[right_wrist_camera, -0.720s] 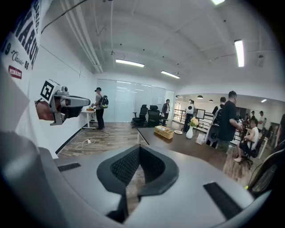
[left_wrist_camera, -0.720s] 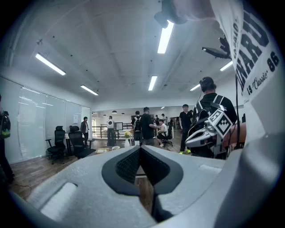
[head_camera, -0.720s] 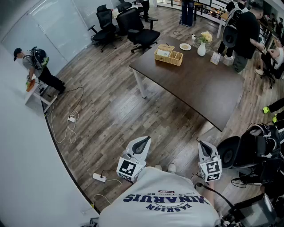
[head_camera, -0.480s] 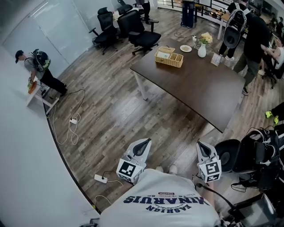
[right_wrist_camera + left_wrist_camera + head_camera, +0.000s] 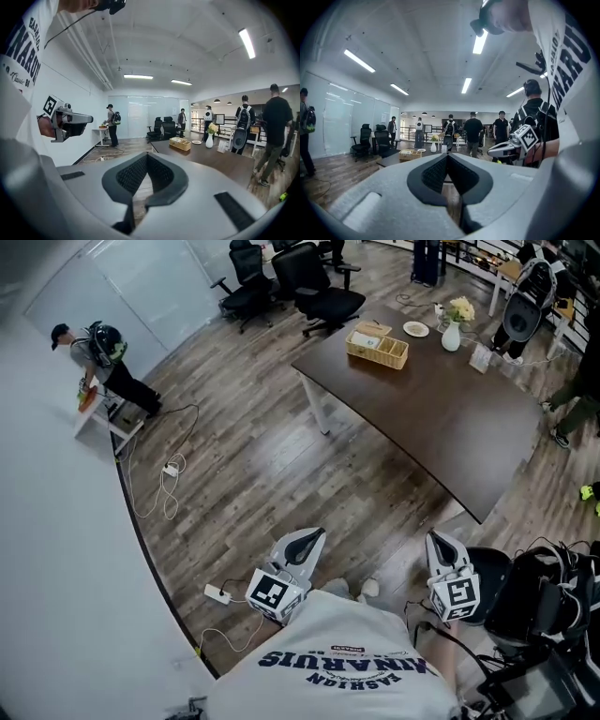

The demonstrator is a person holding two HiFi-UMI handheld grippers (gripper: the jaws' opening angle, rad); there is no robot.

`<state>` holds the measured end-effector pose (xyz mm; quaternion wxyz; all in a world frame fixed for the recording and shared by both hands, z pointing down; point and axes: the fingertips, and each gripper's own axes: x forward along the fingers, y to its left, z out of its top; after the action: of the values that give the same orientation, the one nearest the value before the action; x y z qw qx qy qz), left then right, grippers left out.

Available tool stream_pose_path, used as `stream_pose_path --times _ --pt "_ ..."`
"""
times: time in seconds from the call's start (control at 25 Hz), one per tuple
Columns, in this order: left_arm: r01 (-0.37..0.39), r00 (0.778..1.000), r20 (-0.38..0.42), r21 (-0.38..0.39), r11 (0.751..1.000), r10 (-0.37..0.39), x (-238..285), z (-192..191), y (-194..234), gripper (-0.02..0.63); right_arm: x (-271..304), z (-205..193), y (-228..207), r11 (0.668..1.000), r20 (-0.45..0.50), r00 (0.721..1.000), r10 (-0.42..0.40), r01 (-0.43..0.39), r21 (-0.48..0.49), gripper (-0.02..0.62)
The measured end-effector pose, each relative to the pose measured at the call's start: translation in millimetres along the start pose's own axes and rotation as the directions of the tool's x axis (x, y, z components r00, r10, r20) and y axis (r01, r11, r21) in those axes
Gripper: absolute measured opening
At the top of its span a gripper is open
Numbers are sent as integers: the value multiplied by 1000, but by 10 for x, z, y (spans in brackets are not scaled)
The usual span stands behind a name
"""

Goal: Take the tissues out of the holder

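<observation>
— Fingers (image 5: 435, 174) of the left gripper (image 5: 447, 157): state?

— Pressed together at the tips, nothing between them. Only floor shows through the gap lower down. Right gripper (image 5: 146, 157): same, pads (image 5: 132, 174) meeting, empty. Both are held low in front of the person's torso (image 5: 337, 662), pointing out over the wood floor (image 5: 244, 474).

— Location of the holder (image 5: 377, 345)?

— Woven, with compartments. It sits on the far end of the dark table (image 5: 441, 418), well apart from both grippers. Near it are a small plate (image 5: 416, 329) and a white vase (image 5: 453, 332) with flowers. Pale patch in one compartment is probably the tissues, but too small to confirm.

— Progress?

— Judged nil. Nothing gripped, holder apparently untouched. Left to do: walk to the table, spread one pair of jaws, pinch the tissues, lift them clear. The other gripper may need to steady the holder, which looks light.

— Obstacles?

— Power strip (image 5: 217, 593) with cable lies on the floor near the feet. Office chairs (image 5: 323, 292) stand beyond the table's far end.
</observation>
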<state>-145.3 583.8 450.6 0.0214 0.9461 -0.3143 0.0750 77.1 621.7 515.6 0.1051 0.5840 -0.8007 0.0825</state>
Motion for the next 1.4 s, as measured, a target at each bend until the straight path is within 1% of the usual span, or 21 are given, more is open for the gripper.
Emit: stream_pose_path --times 0.12,0.32,0.52,0.6,0.72,0.84,1.0,1.08,1.28,1.4 --pt "-15 1000 -15 -79 997 14 136 -155 -2 5 109 -176 -233 1000 -22 1000 -17 17 23 8" --pt "-7 1000 -18 -80 997 5 238 -212 90 5 107 -308 -308 997 -27 999 -17 19 76 9" --pt "20 1000 17 -113 993 -19 614 -219 407 5 414 -279 -593 997 -57 997 -57 60 57 9" --pt "33 999 36 -127 991 -29 777 -222 614 5 627 -220 -644 996 -69 995 -71 74 46 9" --pt "57 998 43 -91 994 -54 1004 -181 988 5 1017 -3 -605 996 -68 995 -76 79 30 9" --pt "68 996 63 -55 996 -64 1237 -89 1451 5 1500 291 -554 998 -54 996 -64 64 0 9" --pt "57 995 83 -64 996 -52 1455 15 2118 5 2184 626 -424 999 -53 998 -36 34 -28 9" --pt "68 995 84 -61 996 -63 1548 55 2406 5 2498 768 -340 999 -46 999 -27 26 -33 9" --pt "122 990 81 -59 991 -117 1787 58 2961 5 3179 926 -272 999 -64 998 -27 25 -31 9" --pt "155 986 72 -65 986 -151 1888 11 3221 5 3466 989 -279 998 -74 996 -53 50 -37 9"
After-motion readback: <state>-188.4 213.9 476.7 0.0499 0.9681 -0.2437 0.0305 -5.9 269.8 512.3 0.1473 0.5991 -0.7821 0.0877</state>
